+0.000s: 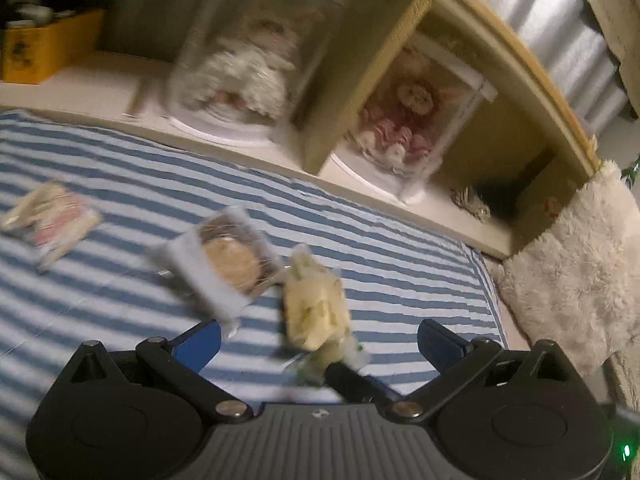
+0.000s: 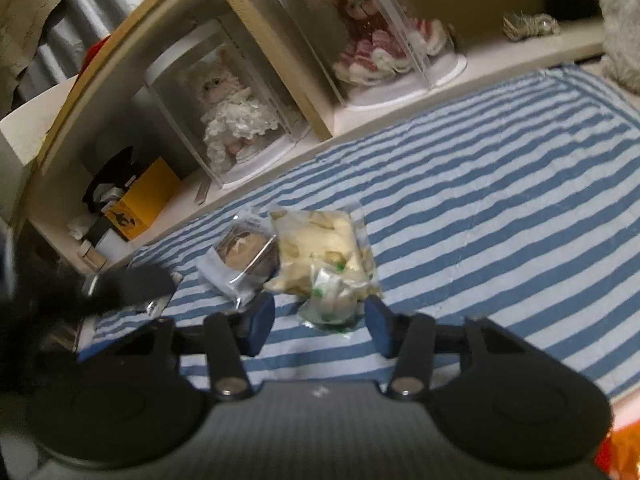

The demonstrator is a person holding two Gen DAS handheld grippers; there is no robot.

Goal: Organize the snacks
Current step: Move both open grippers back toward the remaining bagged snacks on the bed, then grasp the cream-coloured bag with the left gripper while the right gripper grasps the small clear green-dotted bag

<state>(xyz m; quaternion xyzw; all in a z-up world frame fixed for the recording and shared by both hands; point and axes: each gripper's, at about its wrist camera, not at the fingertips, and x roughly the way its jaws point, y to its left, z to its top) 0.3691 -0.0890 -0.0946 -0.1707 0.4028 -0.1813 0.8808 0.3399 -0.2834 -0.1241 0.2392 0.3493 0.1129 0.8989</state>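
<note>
Our right gripper [image 2: 319, 322] holds its fingers spread around a small green-dotted snack packet [image 2: 330, 304], not pinching it; our left gripper [image 1: 319, 344] spreads wide. Beyond, on the striped bed [image 2: 500, 184], lie a yellow packet [image 2: 320, 246] and a cookie packet [image 2: 244, 258]

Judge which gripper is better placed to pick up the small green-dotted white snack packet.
Right. The right gripper straddles the green-dotted packet with open jaws; the left gripper is open over bare striped cloth.

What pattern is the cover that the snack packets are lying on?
Blue and white stripes on the bed cover; it shows sharpest in the right wrist view.
</note>
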